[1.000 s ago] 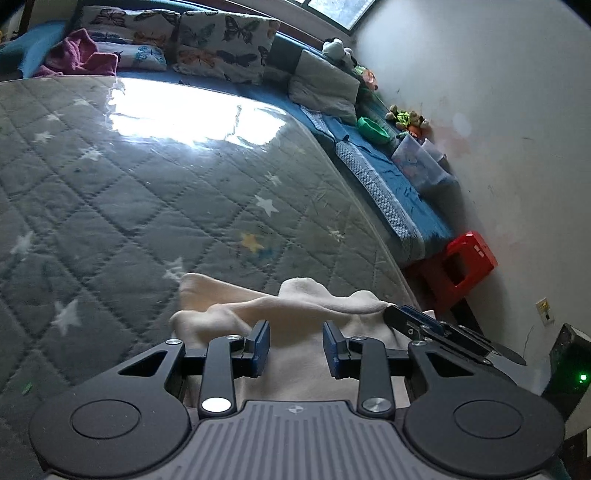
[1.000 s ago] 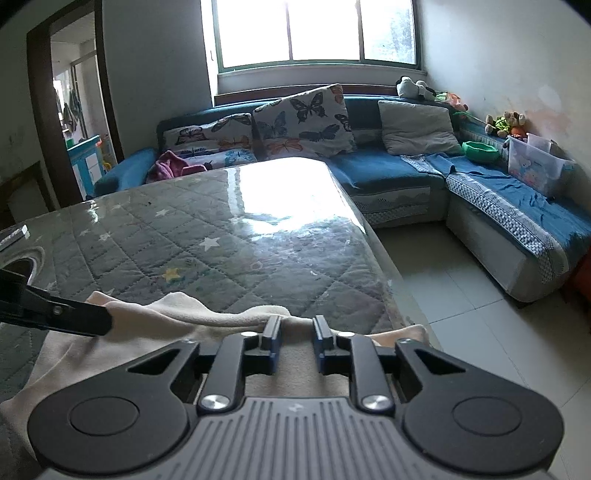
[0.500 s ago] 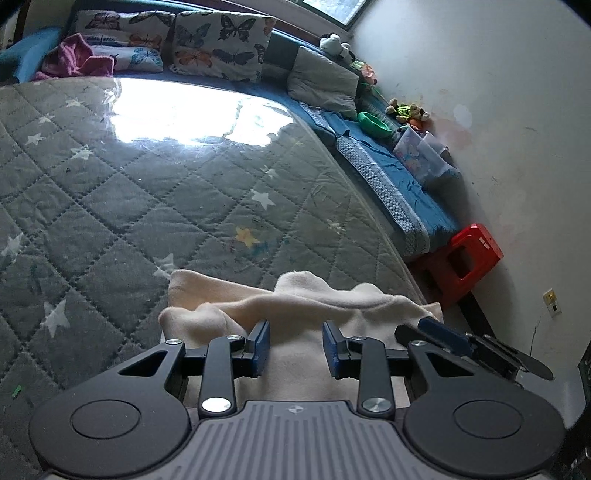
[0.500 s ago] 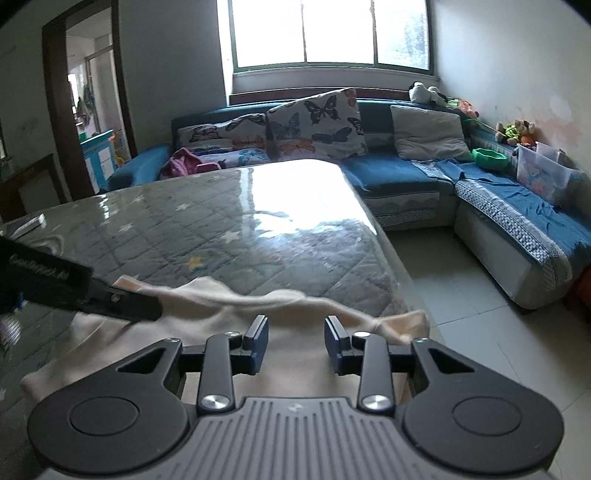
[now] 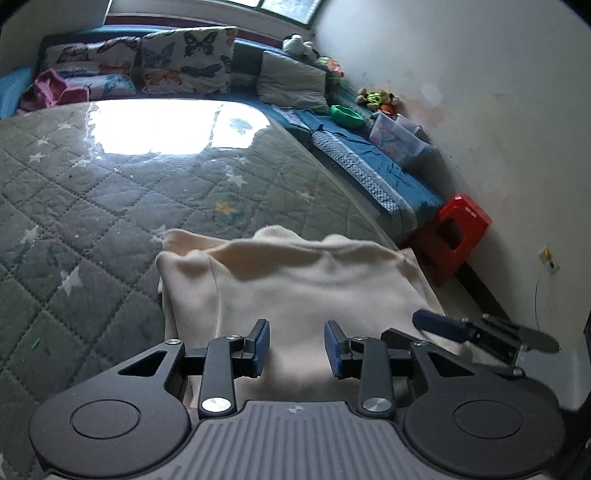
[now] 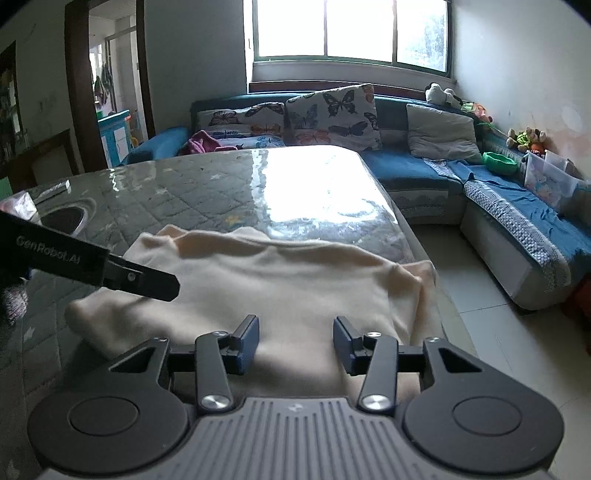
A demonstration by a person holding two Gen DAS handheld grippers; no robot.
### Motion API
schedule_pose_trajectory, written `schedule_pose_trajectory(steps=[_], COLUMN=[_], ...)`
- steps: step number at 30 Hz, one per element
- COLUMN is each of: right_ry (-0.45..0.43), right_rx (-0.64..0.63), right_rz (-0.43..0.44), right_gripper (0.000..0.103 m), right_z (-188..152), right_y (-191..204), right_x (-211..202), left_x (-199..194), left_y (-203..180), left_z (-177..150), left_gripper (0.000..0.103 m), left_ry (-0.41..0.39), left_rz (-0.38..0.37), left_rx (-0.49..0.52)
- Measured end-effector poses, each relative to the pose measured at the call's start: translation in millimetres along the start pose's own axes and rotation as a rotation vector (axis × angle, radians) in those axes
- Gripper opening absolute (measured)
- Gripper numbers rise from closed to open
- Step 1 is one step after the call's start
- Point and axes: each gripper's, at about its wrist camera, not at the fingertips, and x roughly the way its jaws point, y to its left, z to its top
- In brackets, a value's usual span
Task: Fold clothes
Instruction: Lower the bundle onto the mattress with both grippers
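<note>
Nearest, right tongs [image 6: 295,341]: jaws apart, nothing pinched, hovering over the near part of the cream garment [image 6: 280,291]. They have just been opening; a second ago they stood nearly together with the cloth's fold right at their tips, so this reads as a release. Left tongs [image 5: 296,345]: jaws also apart, gap much as it was, cloth below them but not gripped. Each tool shows in the other's view, the left one as a dark arm over the garment's left end, the right one as a blue-tipped finger at the garment's right edge. Both views now take in more of the cloth than a second ago, so the hands seem to have pulled back toward the person. Garment lies on the near right corner of the quilted, star-printed table [image 5: 110,206], under a glossy cover; its right edge hangs slightly over the table's side. It looks doubled over, top edge rumpled, left end bunched. Judgement: one fold is laid down and let go; next would be smoothing or a second fold, and the overhanging edge could slide off if tugged. Beyond: glare patch on the table, red stool [image 5: 458,236] by the wall, blue sofa [image 6: 424,173] with butterfly cushions, window [image 6: 351,29] behind.
</note>
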Motion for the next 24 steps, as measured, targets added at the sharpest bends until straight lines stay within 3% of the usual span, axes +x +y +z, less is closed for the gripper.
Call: schedule_pose_trajectory(steps=[11,19,24], right_ry=[-0.008,-0.038,-0.030], right_rx=[-0.033,-0.009,0.004], right_rz=[-0.043,-0.052,-0.059], right_gripper=[0.053,0.059,0.067], right_z=[-23,-23,-30], right_y=[7,7,8], right_x=[-22,-27,-28], left_x=[-12,-20,-30], left_y=[-11,-11,-6], left_z=[-27,-36,-41], left_gripper=[0.039,0.040,0.048], left_ry=[-0.036,-0.044,-0.048], left_rz=[0.018,0.031,0.036], left_rx=[0.095,0.096,0.093])
